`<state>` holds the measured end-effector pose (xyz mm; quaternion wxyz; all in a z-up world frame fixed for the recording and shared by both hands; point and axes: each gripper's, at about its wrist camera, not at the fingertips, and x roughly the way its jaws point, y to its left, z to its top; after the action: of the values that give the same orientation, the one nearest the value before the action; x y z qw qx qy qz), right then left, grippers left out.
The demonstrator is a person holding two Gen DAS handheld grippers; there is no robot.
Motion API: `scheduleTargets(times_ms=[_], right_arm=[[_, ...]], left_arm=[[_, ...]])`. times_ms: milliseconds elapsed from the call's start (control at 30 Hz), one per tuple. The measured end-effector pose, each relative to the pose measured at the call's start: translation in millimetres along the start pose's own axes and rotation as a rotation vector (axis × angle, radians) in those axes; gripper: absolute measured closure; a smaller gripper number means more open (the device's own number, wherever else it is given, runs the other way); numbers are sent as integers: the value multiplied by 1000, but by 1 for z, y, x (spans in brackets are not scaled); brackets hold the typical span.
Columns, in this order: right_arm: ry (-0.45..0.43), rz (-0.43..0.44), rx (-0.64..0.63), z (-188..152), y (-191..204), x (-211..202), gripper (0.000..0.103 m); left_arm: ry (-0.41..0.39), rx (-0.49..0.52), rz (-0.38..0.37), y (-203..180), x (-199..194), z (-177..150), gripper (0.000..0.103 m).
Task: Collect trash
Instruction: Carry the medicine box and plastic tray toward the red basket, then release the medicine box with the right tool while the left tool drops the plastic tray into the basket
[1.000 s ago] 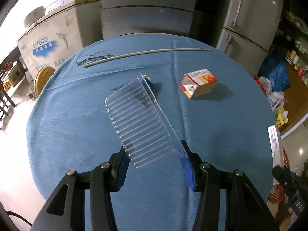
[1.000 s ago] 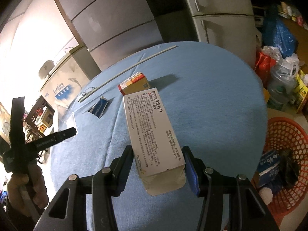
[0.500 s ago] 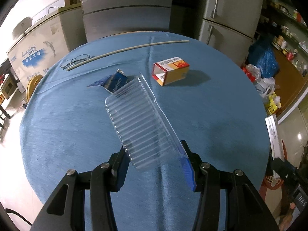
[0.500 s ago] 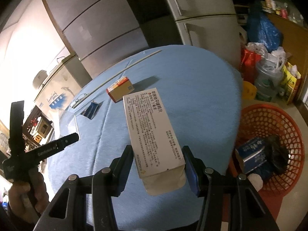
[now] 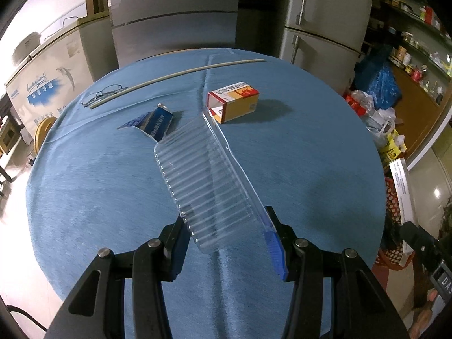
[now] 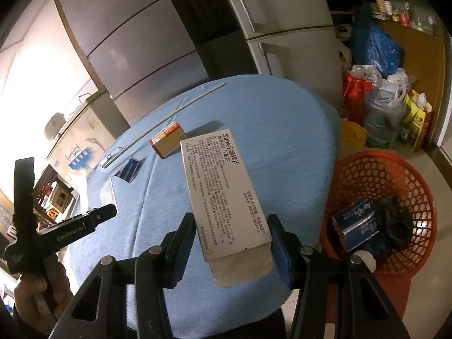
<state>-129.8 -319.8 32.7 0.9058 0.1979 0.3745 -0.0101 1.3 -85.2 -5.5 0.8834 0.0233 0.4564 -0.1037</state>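
My left gripper [image 5: 226, 243] is shut on a clear ribbed plastic tray [image 5: 206, 186] and holds it above the blue round table [image 5: 84, 192]. My right gripper [image 6: 233, 247] is shut on a long white medicine box [image 6: 223, 192] with printed text, held above the table's near right edge. An orange and white carton [image 5: 233, 101] and a torn blue packet [image 5: 155, 123] lie on the table further back; both also show in the right wrist view, the carton [image 6: 168, 139] and the packet [image 6: 130, 169]. A red mesh basket [image 6: 364, 175] stands on the floor to the right.
A long pale rod [image 5: 175, 73] and a pair of glasses [image 5: 103, 94] lie at the table's far side. Refrigerators [image 5: 175, 14] stand behind it. Bags and bottles [image 6: 381, 107] crowd the floor at the right. The basket holds a blue box [image 6: 356, 226] and a dark bag [image 6: 395, 220].
Both grippers have swung to the right with their loads. The red basket has come further into the right wrist view.
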Motion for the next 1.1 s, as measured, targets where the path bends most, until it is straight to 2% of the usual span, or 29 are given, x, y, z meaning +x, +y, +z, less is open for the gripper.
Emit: scheduleTargets(times_ms=[367,767,1100], right_arm=[[-50,-100,122,-5,-58,-19,49],[-93,-251,286,-6,-144,-36,49],[-64,-327,362,-4,-196,-31,49]], left_arm=[[3,93,-41,-42,3,0,52],[4,264,-123,-125,7,4,52],[11,386,-189,-196,14,9,52]])
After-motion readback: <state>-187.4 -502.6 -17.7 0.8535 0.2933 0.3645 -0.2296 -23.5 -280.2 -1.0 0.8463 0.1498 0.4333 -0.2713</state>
